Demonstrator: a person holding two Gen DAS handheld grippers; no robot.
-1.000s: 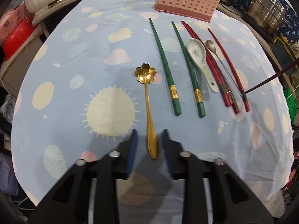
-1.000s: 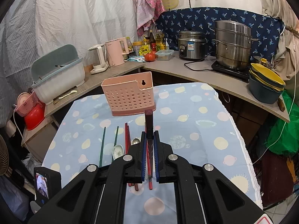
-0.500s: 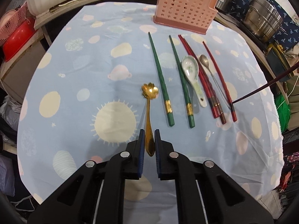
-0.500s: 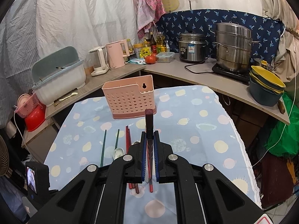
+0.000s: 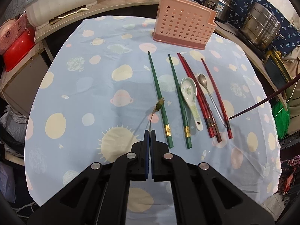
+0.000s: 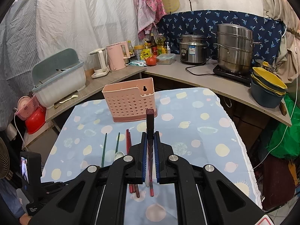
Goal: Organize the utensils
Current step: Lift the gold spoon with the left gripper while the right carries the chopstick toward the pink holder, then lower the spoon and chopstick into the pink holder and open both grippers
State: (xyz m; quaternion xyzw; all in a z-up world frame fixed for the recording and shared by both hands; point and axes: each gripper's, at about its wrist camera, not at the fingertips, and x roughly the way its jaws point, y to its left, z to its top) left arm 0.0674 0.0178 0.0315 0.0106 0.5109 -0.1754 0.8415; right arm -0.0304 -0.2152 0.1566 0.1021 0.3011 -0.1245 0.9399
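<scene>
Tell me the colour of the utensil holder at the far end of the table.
Pink utensil holder, perforated with round holes; clearest in the left wrist view.

Gold spoon (image 5: 157, 108) blurred; its handle end (pinched) hidden between pads (image 5: 146, 140).

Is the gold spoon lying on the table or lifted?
Lifted: the left claw is shut on the gold spoon, whose shadow falls on the tablecloth.

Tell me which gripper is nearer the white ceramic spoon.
Left, likely. The left gripper, holding the gold spoon, hangs just left of the white ceramic spoon; the right gripper holds a dark chopstick raised above the table.
</scene>
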